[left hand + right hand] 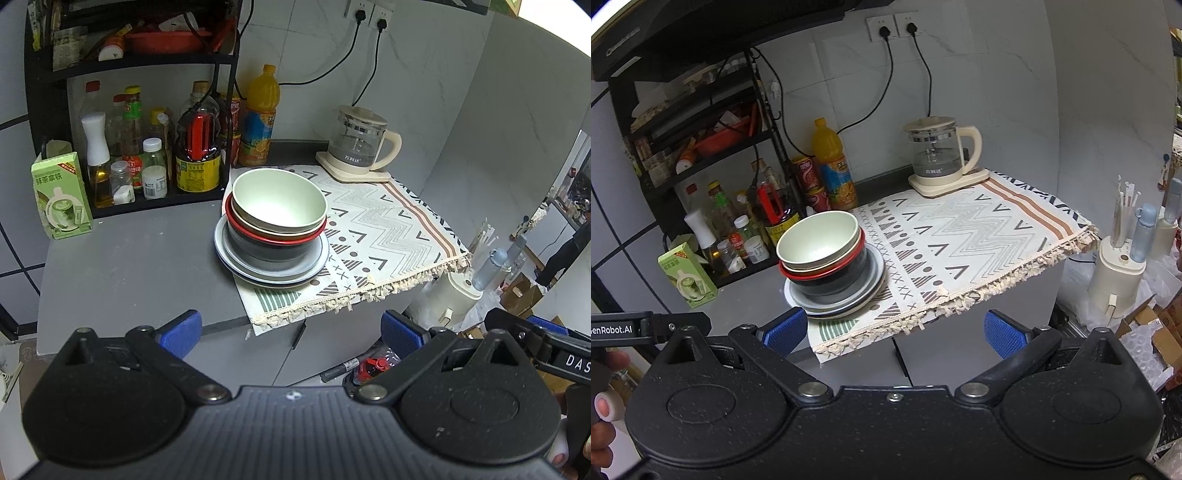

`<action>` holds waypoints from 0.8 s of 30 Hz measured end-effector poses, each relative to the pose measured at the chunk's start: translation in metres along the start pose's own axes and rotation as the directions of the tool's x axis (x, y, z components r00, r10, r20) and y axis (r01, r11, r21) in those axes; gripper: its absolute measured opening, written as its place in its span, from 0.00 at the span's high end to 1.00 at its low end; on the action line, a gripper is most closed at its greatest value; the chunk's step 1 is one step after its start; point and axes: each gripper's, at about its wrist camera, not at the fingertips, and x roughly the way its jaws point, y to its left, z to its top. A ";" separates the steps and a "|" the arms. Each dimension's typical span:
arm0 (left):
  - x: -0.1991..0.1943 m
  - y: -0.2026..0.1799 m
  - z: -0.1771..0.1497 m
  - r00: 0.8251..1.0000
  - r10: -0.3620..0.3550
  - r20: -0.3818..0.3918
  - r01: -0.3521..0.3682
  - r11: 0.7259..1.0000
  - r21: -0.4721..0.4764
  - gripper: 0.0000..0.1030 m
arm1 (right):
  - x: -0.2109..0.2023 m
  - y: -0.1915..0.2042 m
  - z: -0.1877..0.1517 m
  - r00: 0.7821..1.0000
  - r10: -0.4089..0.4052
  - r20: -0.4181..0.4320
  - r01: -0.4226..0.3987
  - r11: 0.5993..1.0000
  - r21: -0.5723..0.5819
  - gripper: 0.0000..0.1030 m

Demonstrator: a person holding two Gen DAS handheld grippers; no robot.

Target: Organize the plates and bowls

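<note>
grey kitchen counter [129, 258] in a corner of white marble-look wall tiles, two wall sockets up top with black cords plugged in. a patterned cloth mat [388, 236] with a fringed edge covers the right part of the counter and hangs a little over the front.

task items, all in one stack straddling the mat's left edge: pale green bowl [279, 201] on top, sitting tilted inside a red-rimmed bowl [273, 236], that in a dark bowl [269, 251], all resting on a pile of grey-blue plates [236, 258]. same stack in the right wrist view: green bowl [818, 240], plates [871, 277].

behind and left of the stack: black wire rack [155, 66] crowded with sauce and oil bottles. orange juice bottle [260, 114] stands just right of the rack. green drink carton [61, 195] on the counter at far left. glass kettle [356, 140] on a cream base at the mat's back corner, well apart from the stack.

left gripper [291, 330]: blue-padded fingers spread wide, nothing between them, held off the counter's front edge, short of the stack. right gripper [894, 330]: likewise spread wide and empty, in front of the mat's fringe. each gripper's body shows at the edge of the other's view, with a bit of a person's hand.
</note>
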 end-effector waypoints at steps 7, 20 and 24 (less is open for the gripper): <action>0.001 0.005 0.002 1.000 0.019 0.000 -0.019 1.000 0.018 0.01 | 0.002 0.007 0.001 1.000 0.010 0.005 -0.010 1.000 -0.014 0.00; 0.022 0.006 0.005 1.000 -0.009 -0.030 0.010 0.999 0.048 0.01 | 0.014 -0.001 -0.003 1.000 -0.010 0.000 0.010 1.000 0.007 0.00; 0.028 0.004 0.004 0.999 -0.005 -0.035 0.007 0.999 0.054 0.01 | 0.018 -0.001 -0.005 1.000 -0.004 -0.012 0.004 1.000 -0.018 0.00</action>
